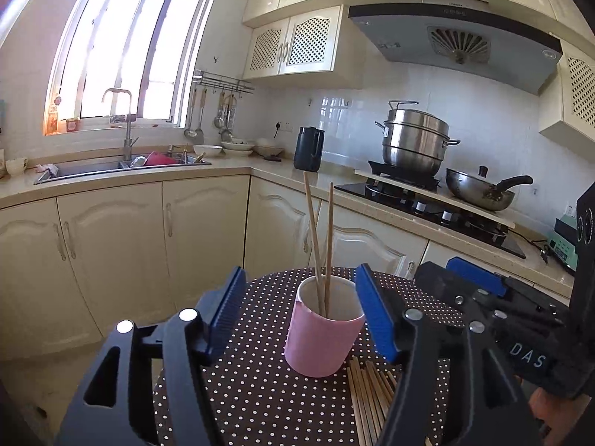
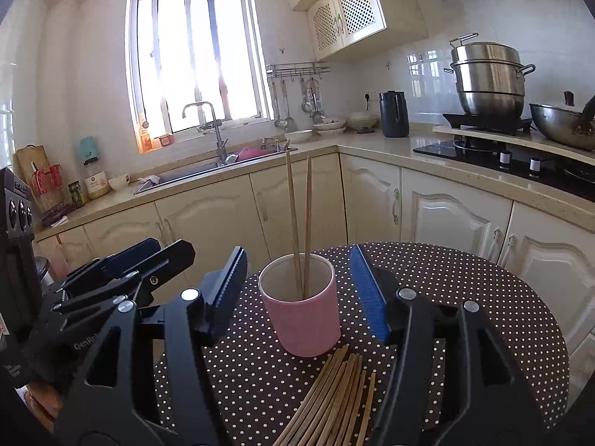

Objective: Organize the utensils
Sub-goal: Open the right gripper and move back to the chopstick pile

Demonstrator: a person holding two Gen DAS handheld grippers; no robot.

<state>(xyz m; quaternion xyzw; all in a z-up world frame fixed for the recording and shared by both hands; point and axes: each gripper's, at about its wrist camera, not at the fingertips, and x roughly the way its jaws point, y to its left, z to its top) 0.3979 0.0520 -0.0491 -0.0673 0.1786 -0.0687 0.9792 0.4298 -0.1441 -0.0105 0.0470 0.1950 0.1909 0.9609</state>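
A: Left wrist view: the pink cup (image 1: pixel 322 329) stands upright on the dotted surface (image 1: pixel 260 390), straight ahead of the left tongs (image 1: pixel 297 316), with two chopsticks (image 1: pixel 319 238) standing in it, long axes nearly vertical and crossing low down.

B: And the loose ones?

A: The pile of chopsticks (image 2: pixel 331 401) lies flat on the surface just in front of the cup, on its near side, fanning back toward the cameras. So the pile sits below and behind both sets of tips, its sticks running roughly along the line the tongs point.

B: Which hand is closer to it?

A: In the right wrist view the pile lies between the arms of the right tongs (image 2: pixel 297 290); in the left view it sits off to the right. I'd judge the right hand nearer.

B: State of the tongs?

A: Both stand apart, each straddling the cup without touching it, holding nothing.
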